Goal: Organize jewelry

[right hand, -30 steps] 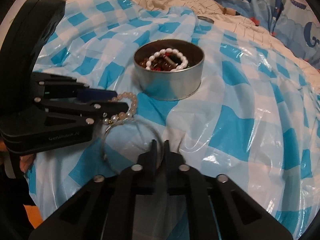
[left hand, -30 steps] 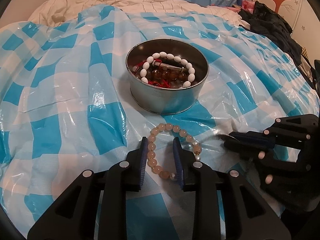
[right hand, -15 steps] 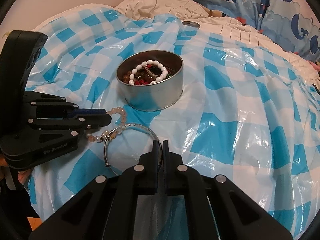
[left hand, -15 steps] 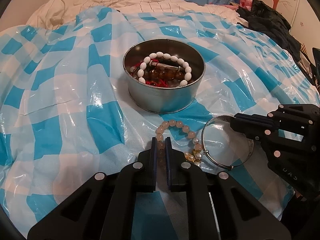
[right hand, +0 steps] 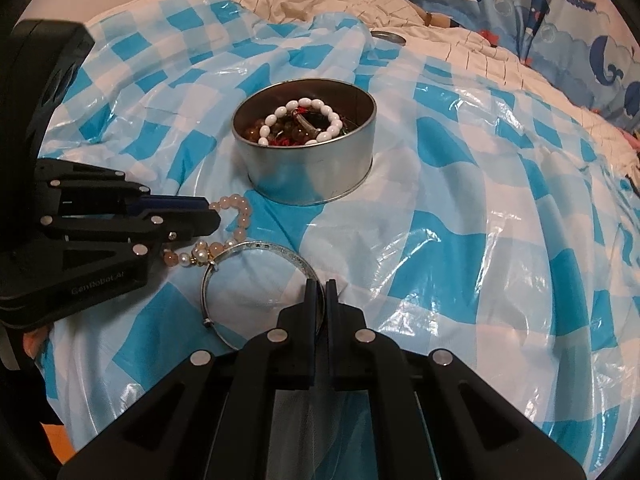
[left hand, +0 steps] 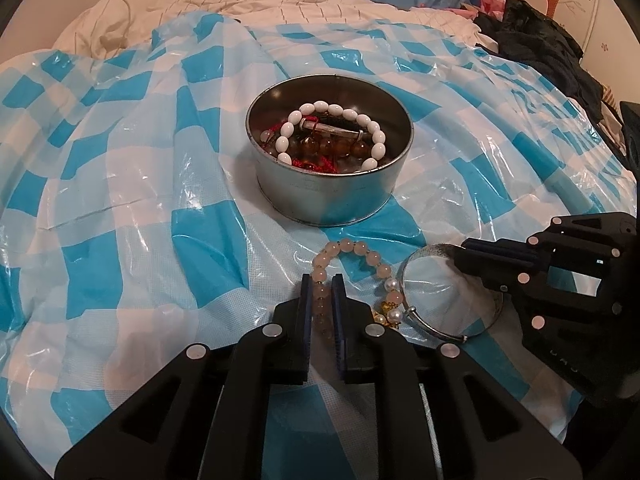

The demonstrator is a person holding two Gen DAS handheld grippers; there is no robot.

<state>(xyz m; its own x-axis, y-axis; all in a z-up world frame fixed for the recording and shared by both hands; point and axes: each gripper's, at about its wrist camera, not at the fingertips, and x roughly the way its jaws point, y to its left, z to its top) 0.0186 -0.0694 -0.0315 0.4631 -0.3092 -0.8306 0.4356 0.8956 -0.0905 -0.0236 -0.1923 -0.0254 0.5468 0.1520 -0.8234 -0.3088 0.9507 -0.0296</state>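
A tin (left hand: 328,196) holding a heap of bracelets (left hand: 332,140) sits on a plastic sheet (left hand: 120,200) spread over a bed, with a bead bracelet (left hand: 352,250) lying just before it between the left tongs (left hand: 322,280) and a bangle (right hand: 276,249) touching its right side, pinched by the right tongs (right hand: 320,286).

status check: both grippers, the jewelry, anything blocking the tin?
Left gripper just closed, fingers pinching pink bead bracelet. Right gripper shut on silver bangle. Both pieces still on checkered sheet. Tin open, path clear.

"GenRobot.AI" on left hand-held gripper (right hand: 206,216)
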